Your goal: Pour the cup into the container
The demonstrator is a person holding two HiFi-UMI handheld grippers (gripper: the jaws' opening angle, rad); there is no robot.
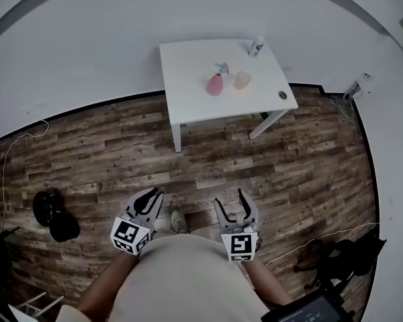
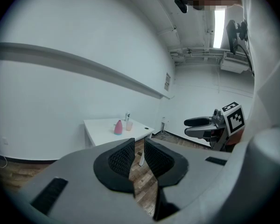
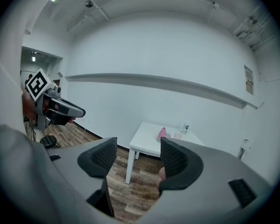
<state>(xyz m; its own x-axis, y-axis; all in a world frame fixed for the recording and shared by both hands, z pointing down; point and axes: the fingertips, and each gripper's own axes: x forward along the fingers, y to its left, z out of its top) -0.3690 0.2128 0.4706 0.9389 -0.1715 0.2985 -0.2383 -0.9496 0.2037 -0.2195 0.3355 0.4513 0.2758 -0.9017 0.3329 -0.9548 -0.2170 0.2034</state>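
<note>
- Left hand-held gripper (image 1: 150, 194): jaws a narrow slit apart, empty, over the floor (image 1: 87, 159).
- Table (image 1: 188, 79) at 12 o'clock, well apart from both grippers; pink container (image 1: 215, 84) on it.
- Right hand-held gripper (image 1: 229, 198): jaws wide apart, empty.
- Cup (image 1: 242, 80) upright at the container's 3 o'clock, just beside it.

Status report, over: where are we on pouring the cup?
Both empty: left gripper open, right gripper open. Untouched cup beside pink container on the table, well ahead. Only wood floor in between.
</note>
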